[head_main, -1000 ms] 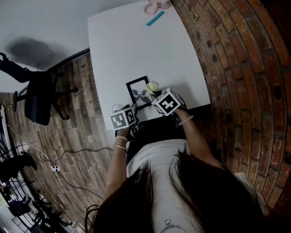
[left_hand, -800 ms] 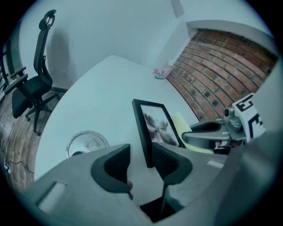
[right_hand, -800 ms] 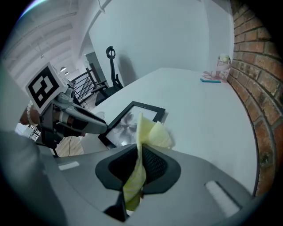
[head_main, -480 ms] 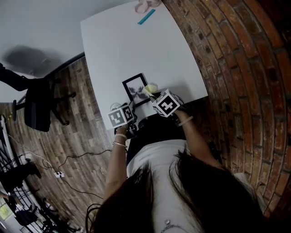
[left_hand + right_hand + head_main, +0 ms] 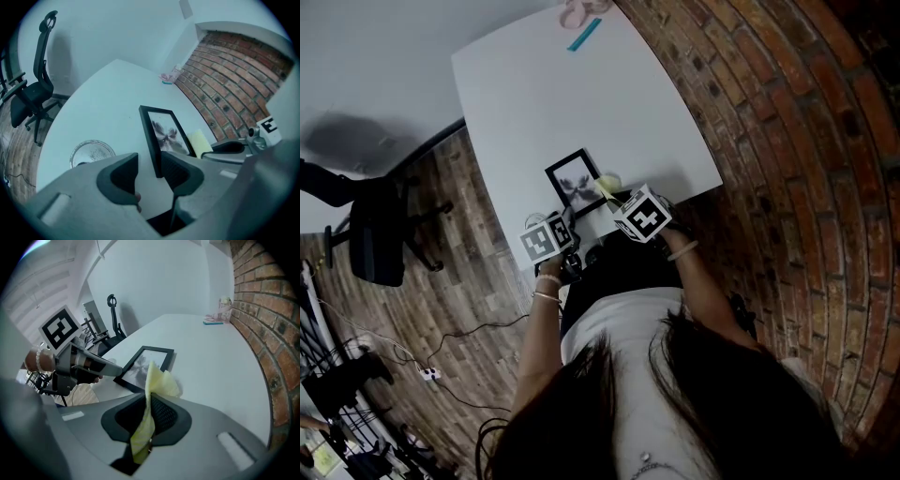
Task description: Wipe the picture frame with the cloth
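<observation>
A brick wall (image 5: pixel 787 141) runs along the right side of a white bench (image 5: pixel 581 103), and a wooden floor (image 5: pixel 478 281) spreads to its left, where a black office chair (image 5: pixel 375 230) stands well away from the work. A person leans over the near edge of the bench with a tool in each hand.

The black picture frame (image 5: pixel 575 183) sits near that edge, tilted. The left claw (image 5: pixel 149 160) is narrowly apart with the frame's near corner between its jaws. That corner lies close against the right-hand jaw, and bare bench shows on the other side. The right claw (image 5: pixel 147 401) is clamped on a yellow cloth (image 5: pixel 157 380), which sticks up out of it beside the frame's right edge.

A round glass dish (image 5: pixel 92 152) lies left of the frame. A small teal strip (image 5: pixel 584 35) lies at the far end of the bench.
</observation>
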`<state>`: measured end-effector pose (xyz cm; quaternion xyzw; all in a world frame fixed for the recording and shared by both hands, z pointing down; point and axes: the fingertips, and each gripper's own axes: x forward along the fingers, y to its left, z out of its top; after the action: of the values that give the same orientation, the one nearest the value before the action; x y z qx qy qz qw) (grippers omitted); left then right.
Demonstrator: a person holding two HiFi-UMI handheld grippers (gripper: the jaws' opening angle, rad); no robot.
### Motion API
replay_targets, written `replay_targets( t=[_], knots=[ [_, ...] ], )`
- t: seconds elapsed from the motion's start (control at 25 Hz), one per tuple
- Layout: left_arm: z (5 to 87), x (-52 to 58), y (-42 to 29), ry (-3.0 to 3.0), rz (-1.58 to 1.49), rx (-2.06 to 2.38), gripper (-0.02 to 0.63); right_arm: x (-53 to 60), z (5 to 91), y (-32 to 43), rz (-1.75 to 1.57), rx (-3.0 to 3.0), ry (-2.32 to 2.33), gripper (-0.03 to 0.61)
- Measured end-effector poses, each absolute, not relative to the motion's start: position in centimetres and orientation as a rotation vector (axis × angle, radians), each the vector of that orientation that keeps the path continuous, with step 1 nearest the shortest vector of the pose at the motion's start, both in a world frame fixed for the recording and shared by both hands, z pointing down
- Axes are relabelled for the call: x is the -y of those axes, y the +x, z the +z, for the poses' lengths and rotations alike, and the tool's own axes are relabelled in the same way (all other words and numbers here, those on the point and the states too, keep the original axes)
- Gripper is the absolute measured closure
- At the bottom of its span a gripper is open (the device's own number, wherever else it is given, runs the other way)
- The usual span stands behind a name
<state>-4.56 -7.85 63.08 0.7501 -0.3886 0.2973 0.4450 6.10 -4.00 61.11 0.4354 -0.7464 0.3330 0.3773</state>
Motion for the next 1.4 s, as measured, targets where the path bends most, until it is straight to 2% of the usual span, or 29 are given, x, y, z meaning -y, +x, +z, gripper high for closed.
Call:
replay_targets(
  t=[1.4],
  knots=[
    [63.2,7.8,-4.3,1.866,0.711,0.974,0.456,4.3,62.0,0.2,0.831,2.017,0.812,0.538]
  ],
)
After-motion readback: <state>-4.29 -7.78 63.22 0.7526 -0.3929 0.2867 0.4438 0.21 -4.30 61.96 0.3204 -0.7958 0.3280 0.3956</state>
